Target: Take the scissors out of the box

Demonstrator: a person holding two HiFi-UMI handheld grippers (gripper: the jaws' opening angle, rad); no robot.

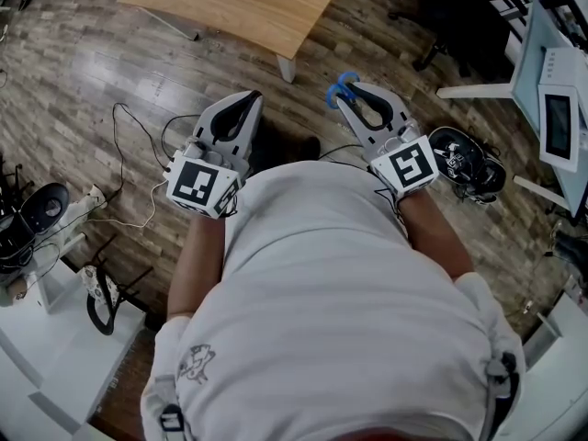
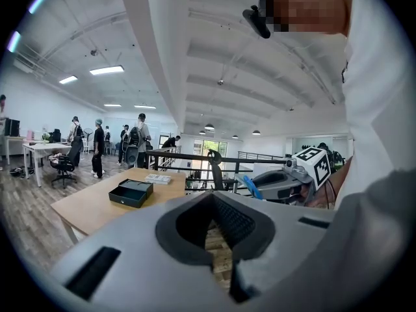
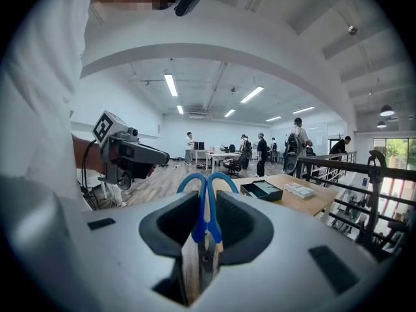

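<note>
The right gripper (image 1: 349, 90) is clamped on the scissors (image 3: 203, 220) with the blue handle loops poking out past its tips. So the scissors are already out of the black box (image 2: 131, 192), which sits open on the far wooden table (image 2: 81, 210), well apart from both grippers. The left gripper (image 1: 246, 101) is closed on nothing and held near the body, probably just kept clear. No brand or label can be read: the cubes show only square markers, and the shirt print (image 1: 195, 362) is too small.

Bright ceiling strip lights (image 3: 170, 83), soft shadows, dark fisheye corners, near foreground blurred
</note>
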